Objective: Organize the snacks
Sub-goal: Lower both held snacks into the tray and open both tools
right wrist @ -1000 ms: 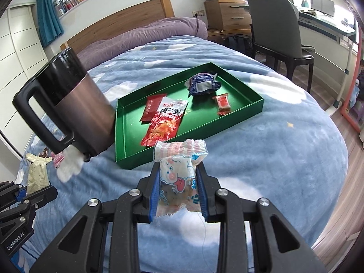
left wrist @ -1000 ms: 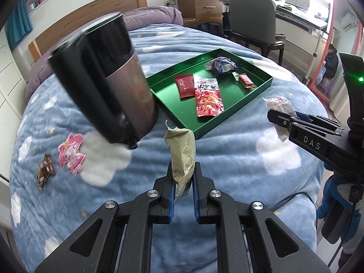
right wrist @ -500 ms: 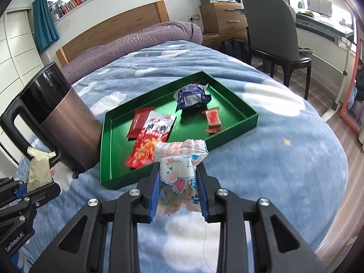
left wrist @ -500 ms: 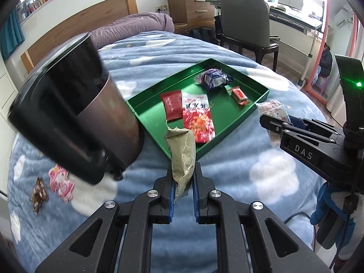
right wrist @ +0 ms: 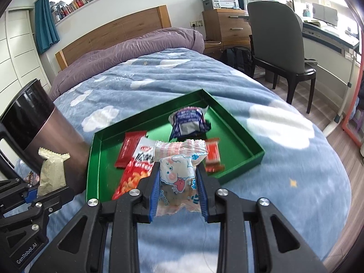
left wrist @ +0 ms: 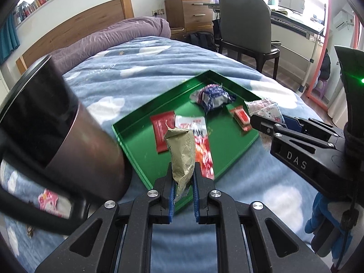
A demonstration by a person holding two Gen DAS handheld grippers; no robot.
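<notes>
A green tray lies on the blue cloud-print bed and holds a blue-white packet, a dark red packet, a long red-white packet and a small red bar. My left gripper is shut on an olive-gold packet at the tray's near edge. My right gripper is shut on a pink-and-white cartoon packet, just before the tray's near side.
A tall black and brown jug stands close left of the tray. A pink packet lies on the bed beside it. A purple duvet, a chair and a desk lie beyond.
Both grippers have moved forward toward the tray with their packets still held. The tray and the jug now loom closer in both views.
</notes>
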